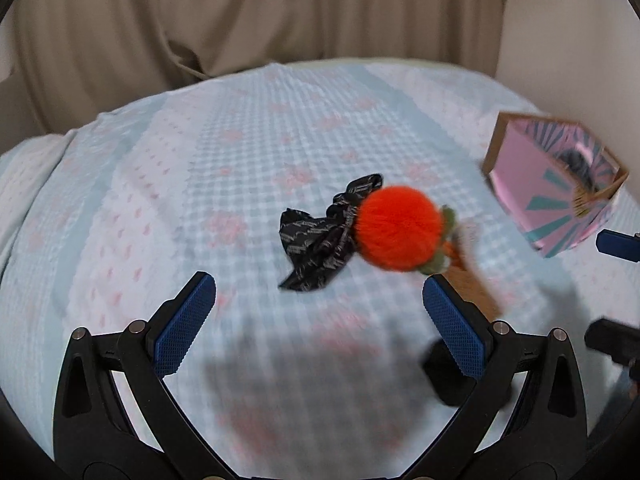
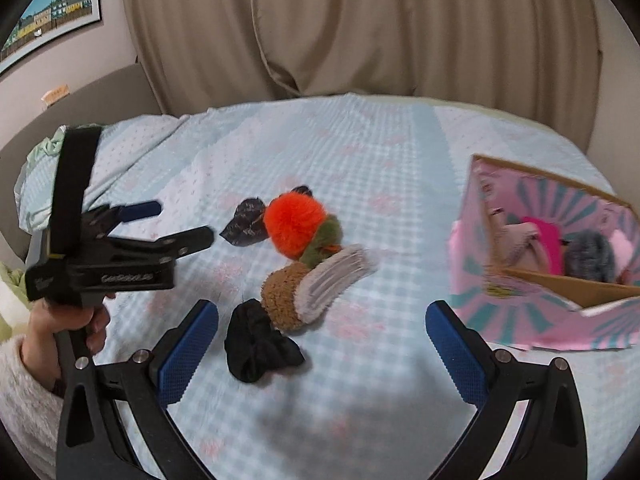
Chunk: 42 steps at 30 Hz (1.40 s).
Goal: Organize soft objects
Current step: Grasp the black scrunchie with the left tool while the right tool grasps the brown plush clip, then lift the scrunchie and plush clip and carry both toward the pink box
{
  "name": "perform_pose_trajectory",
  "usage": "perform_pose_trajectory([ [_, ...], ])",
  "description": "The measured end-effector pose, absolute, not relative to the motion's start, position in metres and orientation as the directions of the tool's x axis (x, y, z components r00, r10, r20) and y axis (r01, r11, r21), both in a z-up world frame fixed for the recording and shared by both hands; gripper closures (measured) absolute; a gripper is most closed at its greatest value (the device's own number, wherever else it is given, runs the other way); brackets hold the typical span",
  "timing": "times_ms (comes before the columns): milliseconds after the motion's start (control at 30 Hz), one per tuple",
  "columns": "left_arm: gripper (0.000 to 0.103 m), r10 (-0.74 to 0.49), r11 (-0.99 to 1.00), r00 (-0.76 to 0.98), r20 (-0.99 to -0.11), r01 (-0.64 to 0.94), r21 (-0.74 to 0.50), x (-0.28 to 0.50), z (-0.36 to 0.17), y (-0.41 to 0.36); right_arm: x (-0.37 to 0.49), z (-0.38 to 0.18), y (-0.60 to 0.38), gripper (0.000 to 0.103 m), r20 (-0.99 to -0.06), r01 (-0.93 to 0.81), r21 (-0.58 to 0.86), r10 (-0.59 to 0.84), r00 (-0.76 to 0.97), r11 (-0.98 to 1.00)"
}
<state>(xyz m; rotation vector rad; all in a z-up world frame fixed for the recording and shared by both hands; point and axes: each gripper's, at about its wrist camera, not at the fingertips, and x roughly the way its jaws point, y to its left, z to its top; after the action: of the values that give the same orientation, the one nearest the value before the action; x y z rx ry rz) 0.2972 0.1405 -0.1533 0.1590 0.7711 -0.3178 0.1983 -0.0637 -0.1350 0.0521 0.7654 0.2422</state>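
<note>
Left gripper (image 1: pixel 318 308): your fingers stand wide apart and hold nothing; they hover over the bed, just short of the pile
Right gripper (image 2: pixel 322 328): likewise spread wide and empty; it faces the same pile from the box side
Soft objects: the fluffy orange pompom with green trim (image 2: pixel 295 219) lies mid-bed, touching the brown-and-grey knitted slipper sock (image 2: pixel 316 285); the plain black scrunchie (image 2: pixel 258 346) lies nearest your right fingers; the black patterned fabric scrunchie (image 1: pixel 320 240) sits just behind the pompom
Destination: the open pink-and-teal cardboard box (image 2: pixel 532 320) stands at the right of the bed; it already holds pink and grey fluffy items
Step in hand (judged): picking the next item for the box
Technique: take one item at a time; bring the fingers down astride the black scrunchie and close on its bulk, not its edge; the fabric will compress, so squeeze fully before lifting; keep clear of the slipper sock, which it touches
Risk: dragging a neighbour along
Surface: the pale blue quilted bedspread with pink motifs (image 2: pixel 360 152) is soft and will yield under pressure
Room: beige curtains (image 2: pixel 360 20) hang behind; a framed landscape picture (image 2: pixel 52 12) is on the left wall
</note>
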Motion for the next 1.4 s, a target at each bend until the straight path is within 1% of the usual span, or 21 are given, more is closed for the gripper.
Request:
perform_pose_trajectory([
  [133, 0.0, -0.226, 0.915, 0.637, -0.737, 0.398, 0.064, 0.336, -0.177, 0.134, 0.223, -0.156, -0.051, 0.0, -0.7, -0.195, 0.152, 0.245, 0.671, 0.969],
  [233, 0.0, -0.239, 0.901, 0.612, -0.754, 0.429, 0.062, 0.357, -0.191, 0.132, 0.239, -0.171, -0.046, 0.0, -0.712, -0.184, 0.172, 0.251, 0.655, 0.968],
  [333, 0.004, -0.255, 0.883, 0.588, -0.768, 0.466, 0.063, 0.373, -0.204, 0.127, 0.252, -0.182, -0.045, 0.001, -0.723, -0.172, 0.193, 0.258, 0.641, 0.966],
  [400, 0.009, -0.264, 0.866, 0.571, -0.777, 0.496, 0.07, 0.38, -0.212, 0.121, 0.261, -0.192, -0.044, 0.009, -0.731, -0.162, 0.212, 0.266, 0.629, 0.964],
  [433, 0.013, -0.271, 0.855, 0.56, -0.783, 0.514, 0.072, 0.384, -0.217, 0.117, 0.264, -0.195, -0.045, 0.011, -0.734, -0.157, 0.222, 0.271, 0.623, 0.962],
  [467, 0.016, -0.276, 0.847, 0.552, -0.787, 0.526, 0.072, 0.386, -0.22, 0.114, 0.268, -0.2, -0.046, 0.015, -0.74, -0.151, 0.238, 0.279, 0.612, 0.96],
  [500, 0.018, -0.281, 0.839, 0.542, -0.792, 0.539, 0.071, 0.389, -0.224, 0.111, 0.271, -0.204, -0.047, 0.02, -0.743, -0.149, 0.252, 0.29, 0.603, 0.956],
  [567, 0.026, -0.314, 0.826, 0.527, -0.79, 0.561, 0.046, 0.392, -0.226, 0.106, 0.274, -0.208, -0.047, 0.023, -0.741, -0.153, 0.287, 0.32, 0.59, 0.946],
  [600, 0.028, -0.327, 0.824, 0.521, -0.788, 0.566, 0.033, 0.394, -0.225, 0.106, 0.275, -0.21, -0.047, 0.025, -0.74, -0.156, 0.304, 0.336, 0.583, 0.94],
  [633, 0.033, -0.339, 0.821, 0.512, -0.789, 0.57, 0.017, 0.396, -0.225, 0.105, 0.275, -0.211, -0.046, 0.029, -0.739, -0.161, 0.311, 0.345, 0.579, 0.937],
  [667, 0.042, -0.342, 0.821, 0.51, -0.789, 0.571, 0.013, 0.397, -0.224, 0.105, 0.275, -0.211, -0.046, 0.033, -0.737, -0.168, 0.318, 0.354, 0.575, 0.933],
  [700, 0.045, -0.349, 0.818, 0.509, -0.787, 0.575, 0.009, 0.398, -0.224, 0.104, 0.276, -0.211, -0.044, 0.038, -0.735, -0.176, 0.326, 0.366, 0.571, 0.929],
  [767, 0.055, -0.36, 0.81, 0.501, -0.787, 0.586, 0.003, 0.398, -0.222, 0.102, 0.276, -0.21, -0.04, 0.039, -0.736, -0.179, 0.324, 0.367, 0.569, 0.929],
  [967, 0.069, -0.35, 0.792, 0.504, -0.79, 0.609, 0.039, 0.394, -0.22, 0.092, 0.277, -0.208, -0.043, 0.045, -0.73, -0.179, 0.339, 0.378, 0.57, 0.924],
  [1067, 0.072, -0.347, 0.798, 0.508, -0.788, 0.601, 0.036, 0.393, -0.219, 0.092, 0.275, -0.207, -0.042, 0.048, -0.727, -0.184, 0.337, 0.379, 0.572, 0.923],
  [1400, 0.072, -0.338, 0.843, 0.538, -0.772, 0.537, 0.005, 0.38, -0.213, 0.118, 0.273, -0.203, -0.045, 0.056, -0.716, -0.182, 0.35, 0.388, 0.58, 0.919],
])
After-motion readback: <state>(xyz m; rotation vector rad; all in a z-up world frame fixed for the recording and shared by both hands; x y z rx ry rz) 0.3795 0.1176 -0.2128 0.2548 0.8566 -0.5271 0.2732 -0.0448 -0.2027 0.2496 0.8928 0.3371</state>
